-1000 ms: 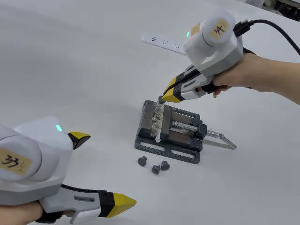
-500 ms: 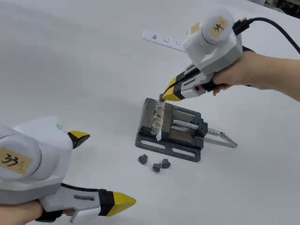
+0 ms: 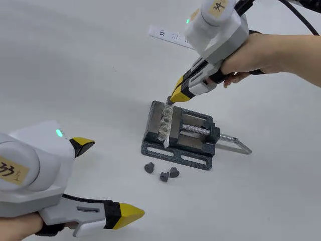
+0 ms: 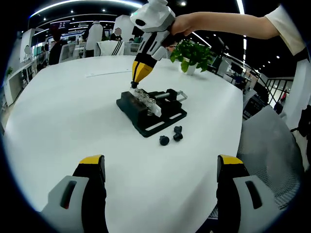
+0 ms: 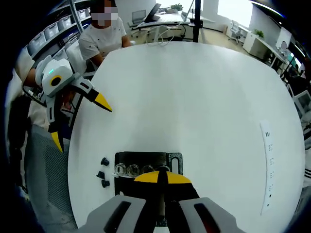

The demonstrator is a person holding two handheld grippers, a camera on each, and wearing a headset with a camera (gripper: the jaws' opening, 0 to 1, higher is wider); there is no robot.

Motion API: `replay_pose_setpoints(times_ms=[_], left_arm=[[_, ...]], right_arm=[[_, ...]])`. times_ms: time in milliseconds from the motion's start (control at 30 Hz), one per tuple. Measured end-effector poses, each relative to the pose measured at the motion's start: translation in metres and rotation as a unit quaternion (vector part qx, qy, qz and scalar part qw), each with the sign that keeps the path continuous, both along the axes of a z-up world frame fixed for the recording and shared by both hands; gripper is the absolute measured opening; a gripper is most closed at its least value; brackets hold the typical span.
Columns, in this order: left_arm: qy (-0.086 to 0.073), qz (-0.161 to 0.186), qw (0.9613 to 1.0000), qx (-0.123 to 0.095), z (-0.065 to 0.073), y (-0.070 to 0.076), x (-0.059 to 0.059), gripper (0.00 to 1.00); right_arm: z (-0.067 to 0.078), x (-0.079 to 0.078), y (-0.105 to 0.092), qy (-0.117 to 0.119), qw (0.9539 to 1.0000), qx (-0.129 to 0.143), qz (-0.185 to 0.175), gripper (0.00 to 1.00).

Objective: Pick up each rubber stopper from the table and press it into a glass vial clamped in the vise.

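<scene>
Three loose small dark grey rubber stoppers (image 3: 164, 176) sit on the white table (image 3: 75, 75), just beside the near edge of the black metal bench vise (image 3: 193, 145). A row of clear glass vials (image 3: 165, 123) is clamped upright in it.

The right gripper (image 3: 170, 99) has its yellow tips pressed together on what looks like one grey rubber stopper (image 3: 169, 102), right at the far-end vial's mouth. I can't tell if it's seated.

Handling guess: the stoppers are light, soft and grippy, and will squash a bit. Take them across the wide head so the plug end points down. The vials are thin and fragile, so push straight down the axis with no side load.

Pose: the right hand (image 3: 251, 52) is wrapped round the handle, forearm coming in from the right, gripper pitched steeply down. The left gripper (image 3: 108, 179) is low near the person, spread wide and empty. It points toward the vise, well apart from it.
</scene>
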State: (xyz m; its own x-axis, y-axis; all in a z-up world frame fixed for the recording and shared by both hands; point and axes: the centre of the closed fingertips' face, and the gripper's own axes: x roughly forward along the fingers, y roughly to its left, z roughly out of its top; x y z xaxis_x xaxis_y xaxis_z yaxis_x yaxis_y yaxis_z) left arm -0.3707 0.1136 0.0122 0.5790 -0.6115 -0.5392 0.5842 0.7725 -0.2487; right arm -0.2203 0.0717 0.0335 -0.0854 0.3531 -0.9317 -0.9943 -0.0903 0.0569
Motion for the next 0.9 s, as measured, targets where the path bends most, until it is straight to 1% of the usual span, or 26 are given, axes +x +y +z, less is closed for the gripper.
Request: replay_pose_setpoints(times_ms=[33,67,167,200,333,467,567,600,633,667,700,800,833,867,900], left_arm=[[0.000,0.000,1.0000,-0.001,-0.0001,-0.0003,0.0008,0.95],[0.000,0.000,1.0000,-0.002,-0.0004,-0.0003,0.0017,0.95],[0.000,-0.002,1.0000,-0.003,-0.0018,-0.0010,0.0050,0.95],[0.000,-0.003,1.0000,-0.004,-0.0015,-0.0018,0.0057,0.95],[-0.001,-0.004,1.0000,-0.009,-0.0002,-0.0044,0.0066,0.95],[-0.001,-0.003,0.9999,-0.011,0.0013,-0.0047,0.0074,0.95],[-0.001,-0.002,0.9999,-0.012,0.0007,-0.0035,0.0083,0.95],[0.000,-0.001,0.9999,-0.012,0.0003,-0.0029,0.0085,0.95],[0.000,0.000,0.9999,-0.012,-0.0001,-0.0024,0.0086,0.95],[0.001,0.001,0.9999,-0.012,-0.0011,-0.0015,0.0089,0.95],[0.001,0.001,0.9999,-0.012,-0.0014,-0.0011,0.0091,0.95],[0.001,0.005,0.9999,-0.013,-0.0012,-0.0007,0.0096,0.95],[0.002,0.007,0.9999,-0.014,-0.0011,-0.0007,0.0096,0.95],[0.002,0.008,0.9998,-0.015,-0.0011,-0.0008,0.0095,0.95],[0.003,0.010,0.9998,-0.016,-0.0012,-0.0010,0.0095,0.95]], right_arm=[[-0.0002,-0.0003,0.0000,-0.002,1.0000,-0.001,0.002,0.00],[-0.0005,0.0007,0.0000,-0.001,1.0000,-0.003,-0.006,0.00],[0.0001,0.0001,-0.0002,0.004,0.9999,-0.005,-0.012,0.00],[0.0001,0.0001,-0.0010,0.004,1.0000,-0.005,-0.007,0.00],[-0.0007,0.0008,-0.0010,0.008,0.9999,-0.003,-0.011,0.00],[-0.0011,-0.0001,-0.0003,0.008,0.9999,-0.006,-0.009,0.00],[-0.0016,-0.0002,0.0004,0.003,0.9999,-0.014,-0.001,0.00],[-0.0019,0.0008,0.0010,0.000,0.9998,-0.019,0.006,0.00],[-0.0020,0.0010,0.0016,0.001,0.9997,-0.022,0.002,0.00],[-0.0027,0.0011,0.0002,-0.004,0.9995,-0.028,0.014,0.00],[-0.0029,0.0005,0.0008,-0.002,0.9995,-0.029,0.010,0.00],[-0.0032,-0.0001,0.0007,0.003,0.9993,-0.036,0.013,0.00],[-0.0037,0.0000,0.0005,0.004,0.9990,-0.037,0.026,0.00],[-0.0044,0.0022,0.0016,0.007,0.9991,-0.038,0.017,0.00],[-0.0043,0.0016,0.0014,0.004,0.9988,-0.039,0.029,0.00]])
